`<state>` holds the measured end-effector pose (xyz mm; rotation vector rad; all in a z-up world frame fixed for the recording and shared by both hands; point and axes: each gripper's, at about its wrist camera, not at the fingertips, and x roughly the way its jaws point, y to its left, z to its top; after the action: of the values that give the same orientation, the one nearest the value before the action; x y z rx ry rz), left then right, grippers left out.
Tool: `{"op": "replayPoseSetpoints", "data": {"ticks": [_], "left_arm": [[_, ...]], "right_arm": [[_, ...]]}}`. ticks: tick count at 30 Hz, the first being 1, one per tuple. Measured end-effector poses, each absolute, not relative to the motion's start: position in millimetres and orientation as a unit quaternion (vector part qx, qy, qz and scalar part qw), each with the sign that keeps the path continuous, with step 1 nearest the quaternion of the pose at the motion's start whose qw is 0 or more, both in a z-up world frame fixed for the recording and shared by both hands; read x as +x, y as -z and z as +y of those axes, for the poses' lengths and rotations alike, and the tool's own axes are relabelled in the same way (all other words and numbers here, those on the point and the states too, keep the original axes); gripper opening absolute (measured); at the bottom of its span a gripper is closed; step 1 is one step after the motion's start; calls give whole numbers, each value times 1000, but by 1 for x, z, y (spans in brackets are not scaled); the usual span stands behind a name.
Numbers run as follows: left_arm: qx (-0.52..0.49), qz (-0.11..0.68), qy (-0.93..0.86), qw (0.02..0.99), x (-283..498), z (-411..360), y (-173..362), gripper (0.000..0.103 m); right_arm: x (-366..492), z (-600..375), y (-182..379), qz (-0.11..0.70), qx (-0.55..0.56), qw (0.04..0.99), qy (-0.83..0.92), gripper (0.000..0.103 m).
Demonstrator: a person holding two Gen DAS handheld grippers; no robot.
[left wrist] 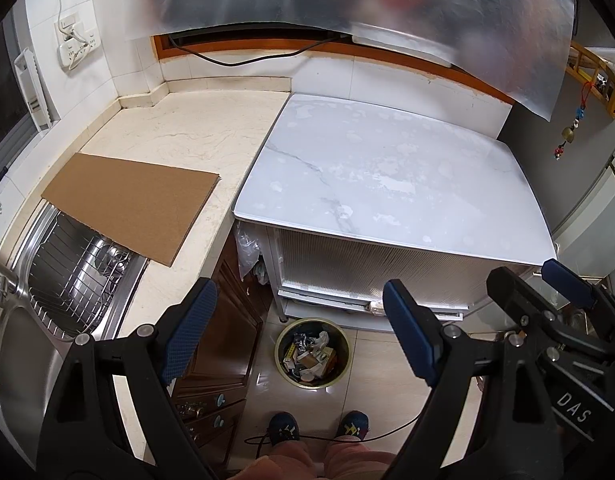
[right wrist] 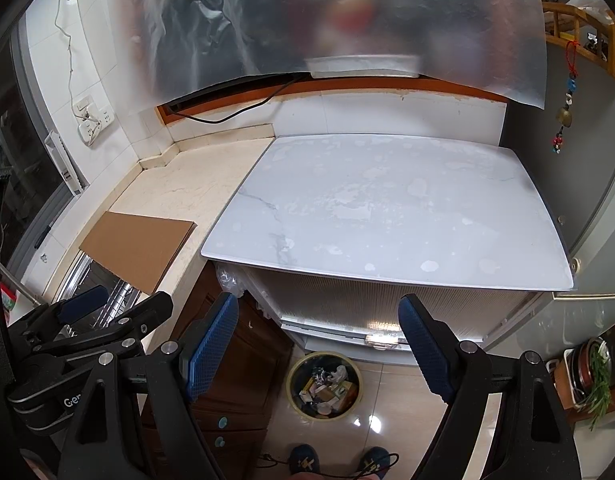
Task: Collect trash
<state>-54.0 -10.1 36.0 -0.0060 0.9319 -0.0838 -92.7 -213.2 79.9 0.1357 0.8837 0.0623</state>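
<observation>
A round gold-rimmed trash bin (left wrist: 278, 354) (right wrist: 291, 382) stands on the tiled floor in front of the white cabinet. It holds crumpled paper and small boxes (left wrist: 313, 354) (right wrist: 327, 390). My left gripper (left wrist: 301, 332) hangs open high above the bin, nothing between its blue pads. My right gripper (right wrist: 319, 344) is open too and empty, level with the left one. Each shows in the other's view: the right gripper (left wrist: 539, 284) at the right edge, the left gripper (right wrist: 119, 304) at the lower left. The white marble tabletop (left wrist: 387, 168) (right wrist: 387, 208) carries no loose items.
A flat cardboard sheet (left wrist: 135, 200) (right wrist: 139, 248) lies on the beige counter, overhanging a steel sink with a wire rack (left wrist: 75, 280). Brown cabinet drawers (left wrist: 223, 360) are below. A person's shoes (left wrist: 283, 426) and a cable are on the floor. A fridge (right wrist: 595, 240) stands right.
</observation>
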Motion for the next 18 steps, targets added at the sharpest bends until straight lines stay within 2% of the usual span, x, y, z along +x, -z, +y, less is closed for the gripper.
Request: {"op": "replayPoseSetpoints", "data": {"ticks": [18], "left_arm": [[-5, 454, 38, 890, -55, -5, -33, 83]], "right_arm": [[-93, -212, -80, 429, 68, 900, -26, 84]]}}
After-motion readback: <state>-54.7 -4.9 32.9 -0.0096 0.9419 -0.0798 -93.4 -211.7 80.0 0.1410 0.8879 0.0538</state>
